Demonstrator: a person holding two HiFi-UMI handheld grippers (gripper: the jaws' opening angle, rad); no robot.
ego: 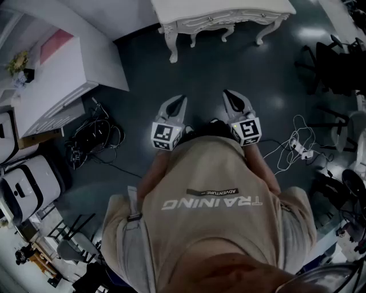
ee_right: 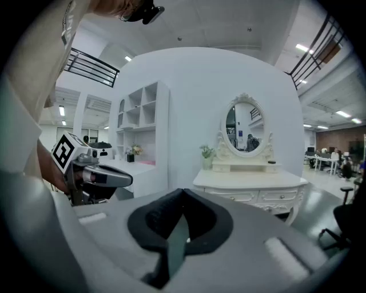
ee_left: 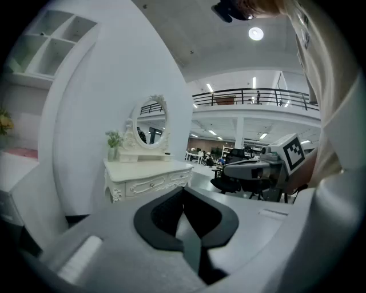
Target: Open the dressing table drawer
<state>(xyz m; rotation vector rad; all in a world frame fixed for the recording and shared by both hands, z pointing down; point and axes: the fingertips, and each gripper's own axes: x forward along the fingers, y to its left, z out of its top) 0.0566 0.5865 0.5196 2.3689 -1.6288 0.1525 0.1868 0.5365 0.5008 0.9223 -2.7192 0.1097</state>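
The white dressing table point(ego: 223, 17) with carved legs stands at the top of the head view, well ahead of both grippers. Its drawer fronts point(ee_left: 151, 184) with small knobs look shut, and they show again in the right gripper view point(ee_right: 274, 196) under the oval mirror point(ee_right: 245, 126). My left gripper point(ego: 182, 98) and right gripper point(ego: 227, 92) are held side by side above the dark floor, pointing at the table. Both are shut with nothing between the jaws, as seen on the left gripper point(ee_left: 183, 189) and the right gripper point(ee_right: 182, 191).
A white shelf cabinet point(ego: 57, 80) stands at the left, with tangled cables point(ego: 91, 137) on the floor beside it. A power strip with white cords point(ego: 300, 147) lies at the right near black office chairs point(ego: 337, 63). A small plant point(ee_left: 113, 143) sits on the dressing table.
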